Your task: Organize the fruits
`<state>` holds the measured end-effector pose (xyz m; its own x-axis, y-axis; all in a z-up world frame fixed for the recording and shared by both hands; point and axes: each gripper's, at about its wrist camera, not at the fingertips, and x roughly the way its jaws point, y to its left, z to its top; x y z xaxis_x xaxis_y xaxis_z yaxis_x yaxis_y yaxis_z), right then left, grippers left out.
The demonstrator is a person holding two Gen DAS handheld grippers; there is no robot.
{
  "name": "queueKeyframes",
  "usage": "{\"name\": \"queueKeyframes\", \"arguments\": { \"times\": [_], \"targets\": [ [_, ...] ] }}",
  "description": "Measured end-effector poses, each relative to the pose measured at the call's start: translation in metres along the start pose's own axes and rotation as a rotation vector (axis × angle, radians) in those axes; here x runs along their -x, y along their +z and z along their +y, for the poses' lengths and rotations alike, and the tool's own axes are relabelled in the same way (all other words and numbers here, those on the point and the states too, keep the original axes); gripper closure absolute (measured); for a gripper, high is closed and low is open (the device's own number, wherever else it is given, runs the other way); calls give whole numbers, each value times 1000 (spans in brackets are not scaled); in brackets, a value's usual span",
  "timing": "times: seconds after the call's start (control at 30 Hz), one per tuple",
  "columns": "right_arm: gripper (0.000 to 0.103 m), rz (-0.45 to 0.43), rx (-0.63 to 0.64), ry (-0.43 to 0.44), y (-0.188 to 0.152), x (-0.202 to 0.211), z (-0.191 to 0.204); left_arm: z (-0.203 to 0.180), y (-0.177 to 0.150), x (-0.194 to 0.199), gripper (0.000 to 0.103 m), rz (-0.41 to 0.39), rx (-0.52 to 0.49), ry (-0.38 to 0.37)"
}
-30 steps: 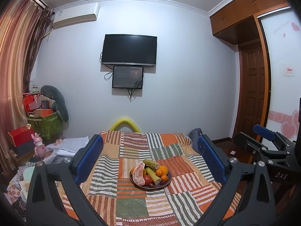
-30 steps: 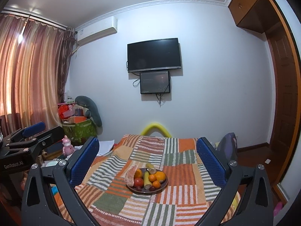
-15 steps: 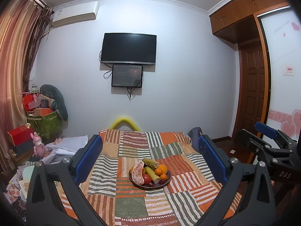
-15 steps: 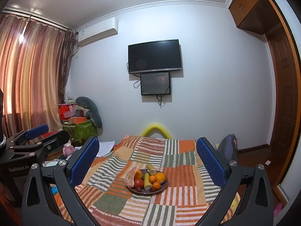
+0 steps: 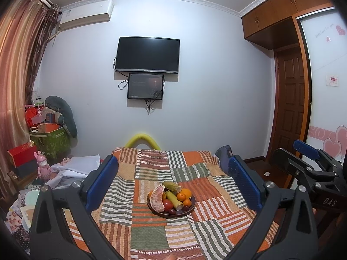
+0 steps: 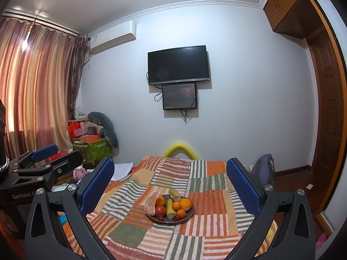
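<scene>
Left wrist view: both tongs, left tongs (image 5: 172,179) and right tongs (image 6: 170,182), gape wide, well above the fruit plate (image 5: 190,209) on the striped blanket (image 5: 147,238).

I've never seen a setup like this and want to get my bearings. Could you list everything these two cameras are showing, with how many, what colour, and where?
Round dark plate of fruit: one, middle of the table.
Oranges: several, orange, right side of the plate.
Peeled pomelo segment: one, pinkish, plate's left edge.
Green sugarcane pieces: two, yellow-green, plate's centre and back.
Red apple: one, front left.
Striped patchwork tablecloth: one, orange, green, white.
Black wall television: one, with a smaller screen below.
White air conditioner: one, upper left wall.
Pink rabbit toy: one, left clutter.
Left gripper: jaws wide open, blue pads.
Right gripper: jaws wide open, blue pads.
</scene>
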<state>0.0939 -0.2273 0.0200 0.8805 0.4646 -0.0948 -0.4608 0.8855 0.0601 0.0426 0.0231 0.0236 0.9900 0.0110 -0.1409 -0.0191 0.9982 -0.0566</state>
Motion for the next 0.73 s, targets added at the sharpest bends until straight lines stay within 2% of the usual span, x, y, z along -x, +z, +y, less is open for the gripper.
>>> {"name": "queueKeyframes", "arguments": {
  "times": [0.73],
  "targets": [
    [0,9,-7,-8,-1,-6,-3,-3,-2,-5,0,12,1,-9]
  ]
}}
